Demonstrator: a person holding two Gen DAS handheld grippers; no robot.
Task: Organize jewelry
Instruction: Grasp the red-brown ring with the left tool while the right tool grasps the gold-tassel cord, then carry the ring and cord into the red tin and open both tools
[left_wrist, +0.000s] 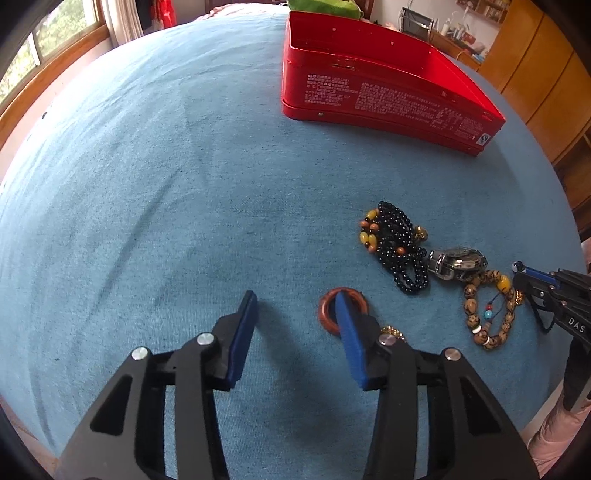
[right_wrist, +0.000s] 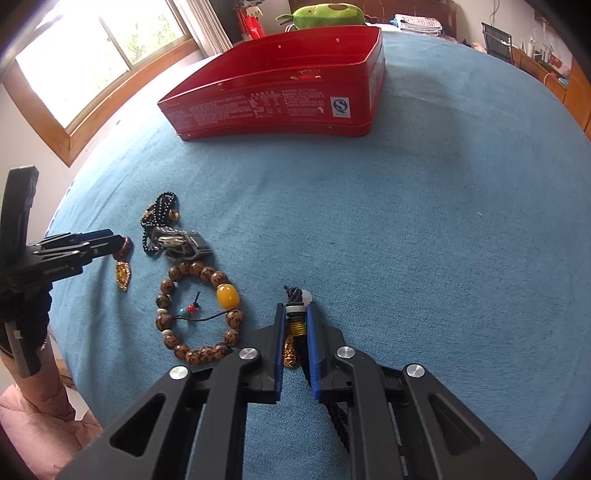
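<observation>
Red tin (right_wrist: 280, 99), upper centre, open for jewelry. We clamp our right gripper (right_wrist: 295, 314) onto a corded charm (right_wrist: 297, 317); our left gripper (left_wrist: 295, 306), jaws apart, straddles the wooden ring (left_wrist: 327, 314), ungripped.

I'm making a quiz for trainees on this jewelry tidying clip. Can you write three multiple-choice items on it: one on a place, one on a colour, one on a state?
1. Where is the wooden bead bracelet?
A. Inside the tin
B. On the blue cloth
C. On the window sill

2. What colour is the open tin box?
A. Red
B. Green
C. White

3. How is the right gripper?
A. Wide open, nothing in it
B. Out of view
C. Shut on a corded pendant

Answers:
1 B, it lies flat on the cloth beside the wristwatch.
2 A, its walls are red with white print.
3 C, both blue pads press on the pendant's coil.
</observation>
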